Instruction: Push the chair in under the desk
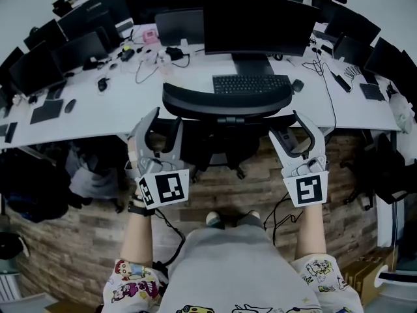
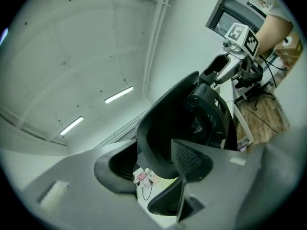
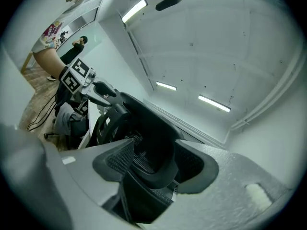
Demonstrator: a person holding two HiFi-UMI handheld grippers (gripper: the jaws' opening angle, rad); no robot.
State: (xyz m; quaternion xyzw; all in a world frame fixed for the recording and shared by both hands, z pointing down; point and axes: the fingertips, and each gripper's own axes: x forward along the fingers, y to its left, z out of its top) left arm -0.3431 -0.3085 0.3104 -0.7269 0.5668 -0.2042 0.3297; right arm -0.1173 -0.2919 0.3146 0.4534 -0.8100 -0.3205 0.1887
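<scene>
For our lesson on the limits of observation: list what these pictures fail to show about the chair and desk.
Chair seat: head view, hidden behind the backrest.
Space under the desk: head view, too dark.
Keyboard lettering: head view, too small.
Most of the desk: left gripper view, blocked by the left claw and backrest.

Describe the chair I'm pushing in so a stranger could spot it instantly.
Start at the long white desk and its central monitor. In front of the black keyboard below it is the chair, black with a wide curved backrest. It alone sits between the left gripper and right gripper.
</scene>
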